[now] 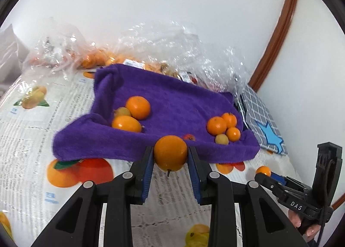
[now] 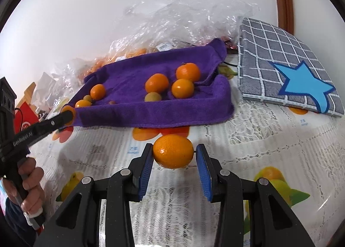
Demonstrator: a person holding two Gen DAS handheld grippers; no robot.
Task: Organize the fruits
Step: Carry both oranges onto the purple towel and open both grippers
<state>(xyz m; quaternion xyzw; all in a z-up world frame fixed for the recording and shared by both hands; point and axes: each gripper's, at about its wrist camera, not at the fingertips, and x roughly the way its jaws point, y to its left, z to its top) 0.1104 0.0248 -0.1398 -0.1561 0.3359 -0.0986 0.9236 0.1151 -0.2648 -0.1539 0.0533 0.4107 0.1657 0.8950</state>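
A purple towel (image 1: 172, 100) lies on the table with two groups of small oranges on it, one on the left (image 1: 138, 107) and one on the right (image 1: 216, 125). My left gripper (image 1: 170, 156) is shut on an orange (image 1: 170, 153) just before the towel's near edge. My right gripper (image 2: 173, 153) is shut on another orange (image 2: 173, 151), held above the tablecloth short of the towel (image 2: 151, 74). The left gripper also shows in the right wrist view (image 2: 68, 116), at the towel's left corner. The right gripper shows in the left wrist view (image 1: 264, 173).
Clear plastic bags (image 1: 168, 48) with more fruit lie behind the towel against the white wall. A grey checked cushion with a blue star (image 2: 291, 70) sits right of the towel. The fruit-printed tablecloth (image 2: 248, 139) covers the table.
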